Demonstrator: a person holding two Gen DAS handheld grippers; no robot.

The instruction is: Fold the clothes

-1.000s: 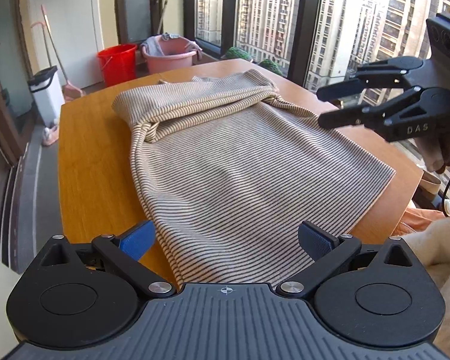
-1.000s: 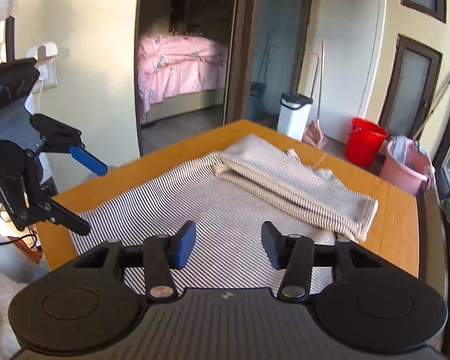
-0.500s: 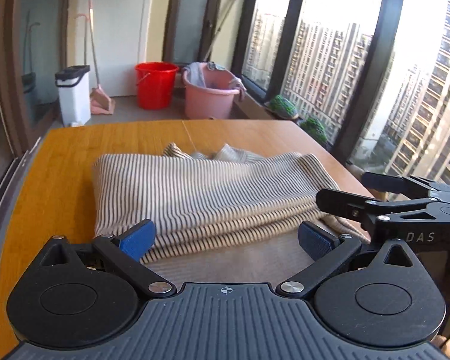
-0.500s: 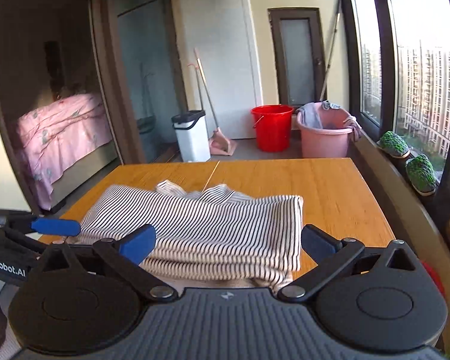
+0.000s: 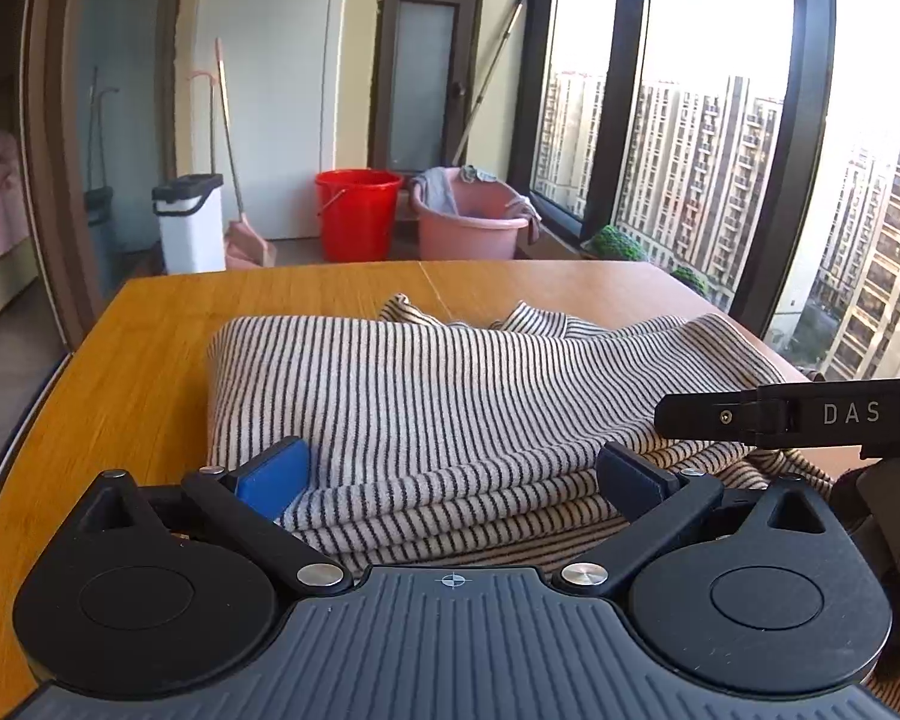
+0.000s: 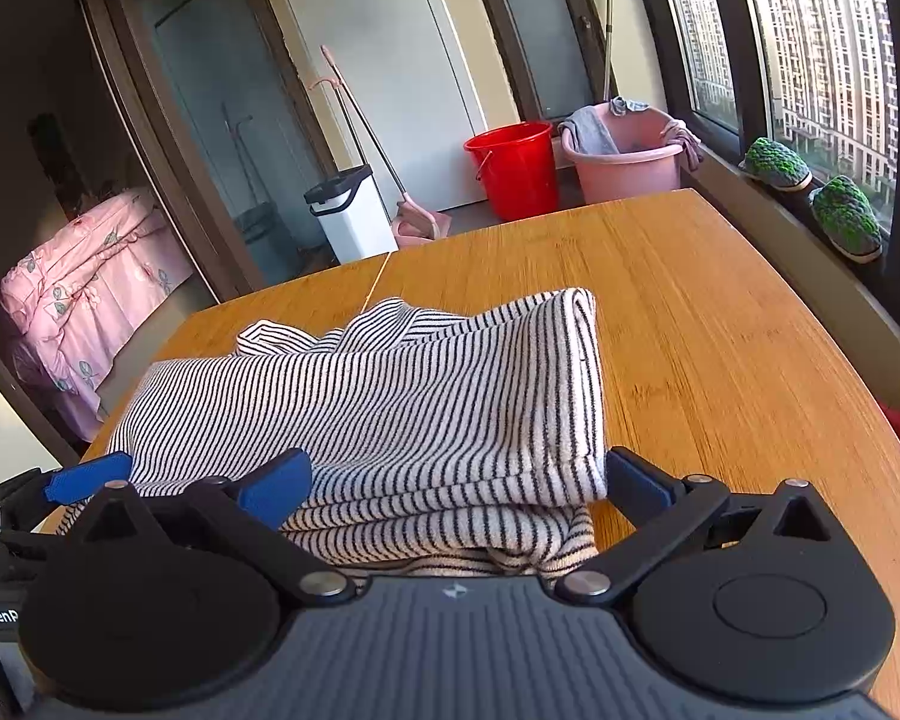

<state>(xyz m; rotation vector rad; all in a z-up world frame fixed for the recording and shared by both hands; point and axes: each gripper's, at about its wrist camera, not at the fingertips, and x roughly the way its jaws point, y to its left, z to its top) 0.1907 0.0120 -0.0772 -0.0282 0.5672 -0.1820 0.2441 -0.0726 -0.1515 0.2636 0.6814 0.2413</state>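
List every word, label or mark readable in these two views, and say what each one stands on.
"DAS": white letters on the black finger arm of the right gripper, seen from the left wrist view.
"GenP": white letters cut off by the picture's edge, on the black body of the left gripper, seen from the right wrist view.
No other text is readable; the striped folded garment shows none.

I am seeing a wooden table point(image 5: 150, 354) standing by tall windows point(image 5: 714, 168), sunlight coming in; a red bucket point(image 5: 357, 213), pink basin point(image 5: 468, 222), white bin point(image 5: 189, 222) and a pink bed point(image 6: 84, 276) sitting beyond.
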